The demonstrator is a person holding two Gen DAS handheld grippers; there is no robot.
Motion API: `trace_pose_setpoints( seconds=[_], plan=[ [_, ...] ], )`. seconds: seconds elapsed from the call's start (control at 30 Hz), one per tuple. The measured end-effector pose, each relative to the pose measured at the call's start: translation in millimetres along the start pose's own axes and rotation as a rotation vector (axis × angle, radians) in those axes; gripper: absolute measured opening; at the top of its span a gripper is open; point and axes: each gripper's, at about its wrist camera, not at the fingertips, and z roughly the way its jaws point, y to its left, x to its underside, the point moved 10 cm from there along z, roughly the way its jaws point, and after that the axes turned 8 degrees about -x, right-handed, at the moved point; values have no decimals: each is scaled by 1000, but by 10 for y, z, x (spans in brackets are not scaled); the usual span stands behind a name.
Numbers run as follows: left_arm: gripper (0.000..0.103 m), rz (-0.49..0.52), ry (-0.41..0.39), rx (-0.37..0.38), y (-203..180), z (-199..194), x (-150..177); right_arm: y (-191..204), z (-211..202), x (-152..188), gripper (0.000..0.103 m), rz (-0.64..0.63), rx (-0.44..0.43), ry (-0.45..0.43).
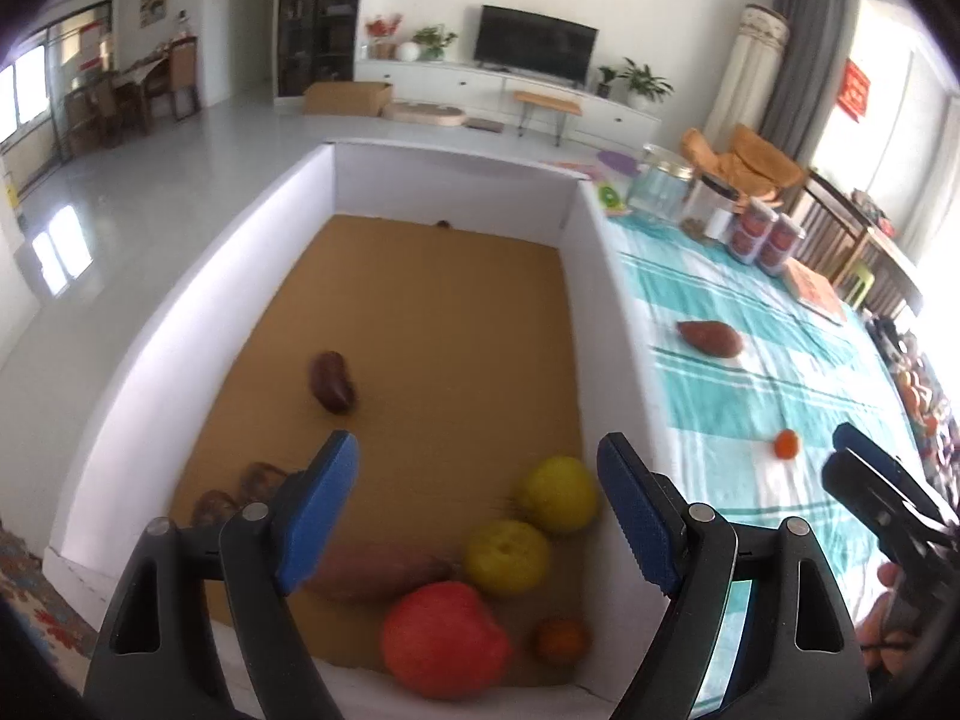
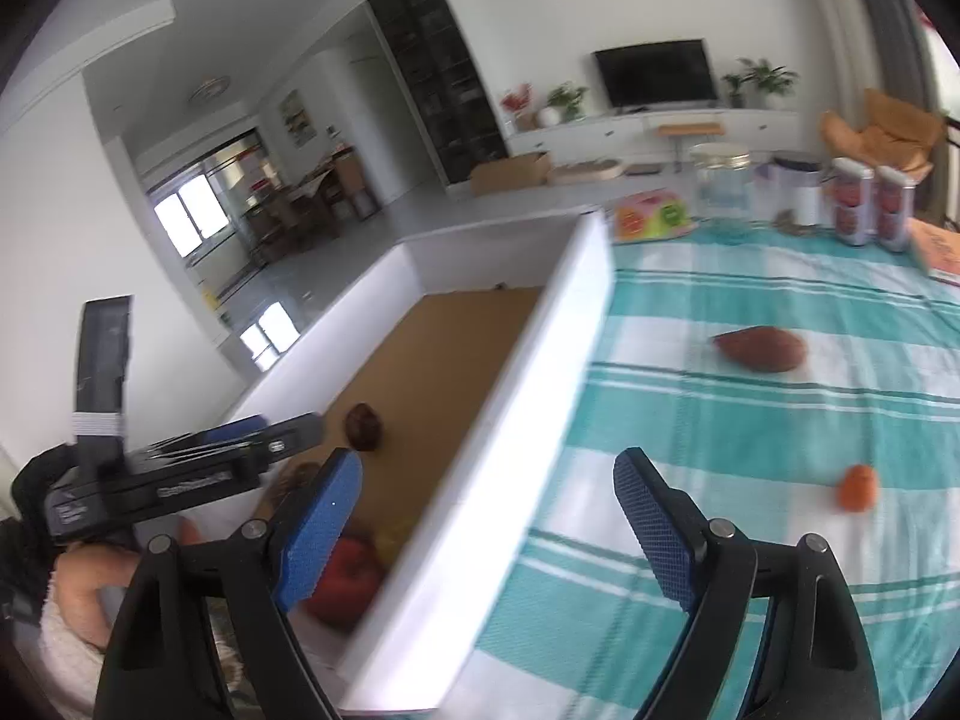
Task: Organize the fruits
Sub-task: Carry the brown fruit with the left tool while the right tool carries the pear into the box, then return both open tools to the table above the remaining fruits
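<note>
A white-walled box with a brown cardboard floor holds a red apple, two yellow fruits, a small orange, a sweet potato and a dark red-brown fruit. My left gripper hangs open above the box's near end, with nothing between its blue pads. On the teal striped cloth lie a sweet potato and a small orange. My right gripper is open and empty, straddling the box's right wall.
Glass jars, two red-labelled cans and a flat red box stand along the cloth's far edge. Brown ring-shaped pieces lie in the box's near left corner. A hand holds the left gripper's handle.
</note>
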Motion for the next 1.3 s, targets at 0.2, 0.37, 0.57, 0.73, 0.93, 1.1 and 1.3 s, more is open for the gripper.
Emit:
trace_pose_setpoints(
  seconds=[0.2, 0.37, 0.57, 0.73, 0.93, 1.1, 1.3],
  plan=[
    [86, 246, 34, 245, -1279, -171, 337, -1688, -454, 697, 88, 146, 431, 38],
    [86, 376, 145, 275, -2065, 286, 810, -2257, -785, 977, 88, 338, 485, 12],
    [86, 386, 117, 136, -2184, 780, 906, -2329, -735, 1075, 88, 320, 564, 65],
    [86, 423, 59, 60, -2119, 979, 839, -2348, -675, 1105, 88, 312, 579, 83],
    [87, 399, 62, 55, -2083, 1159, 807, -2363, -667, 1116, 88, 315, 582, 88],
    [92, 370, 56, 75, -2049, 1181, 803, -2367, -648, 1130, 88, 315, 585, 99],
    [93, 369, 59, 73, -2058, 1182, 812, -2364, -636, 1138, 88, 314, 588, 105]
  ],
)
